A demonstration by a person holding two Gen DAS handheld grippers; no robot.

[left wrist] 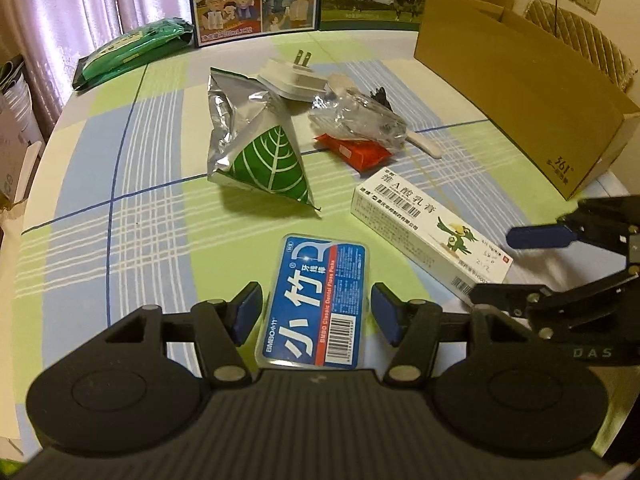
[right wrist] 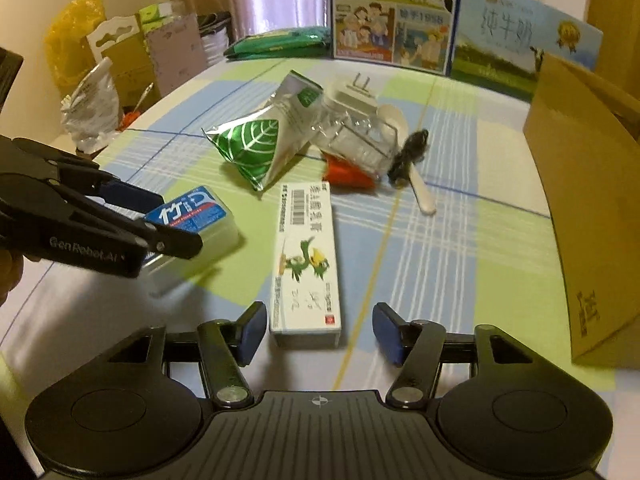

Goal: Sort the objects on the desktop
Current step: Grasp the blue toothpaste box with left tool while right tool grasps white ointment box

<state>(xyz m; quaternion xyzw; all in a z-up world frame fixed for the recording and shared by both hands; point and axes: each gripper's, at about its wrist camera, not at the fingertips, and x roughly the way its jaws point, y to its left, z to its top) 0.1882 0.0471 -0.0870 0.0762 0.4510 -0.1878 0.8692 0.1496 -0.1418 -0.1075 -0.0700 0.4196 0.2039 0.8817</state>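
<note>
Left wrist view: the left hand-held gripper (left wrist: 316,316) straddles the floss-pick case (left wrist: 316,300), spread; the right hand-held gripper (right wrist: 320,332), also spread, straddles the ointment box (right wrist: 306,264). Closing off-centre could skid either across the desk (left wrist: 120,200).

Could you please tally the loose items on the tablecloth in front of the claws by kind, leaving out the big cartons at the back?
Boxes: 2 (floss pick box, white ointment box)
Packets and bags: 3 (leaf-print foil bag, clear plastic bag, red packet)
Plugs: 1 (white plug)
Spoons: 1 (white spoon)
Total: 7
</note>
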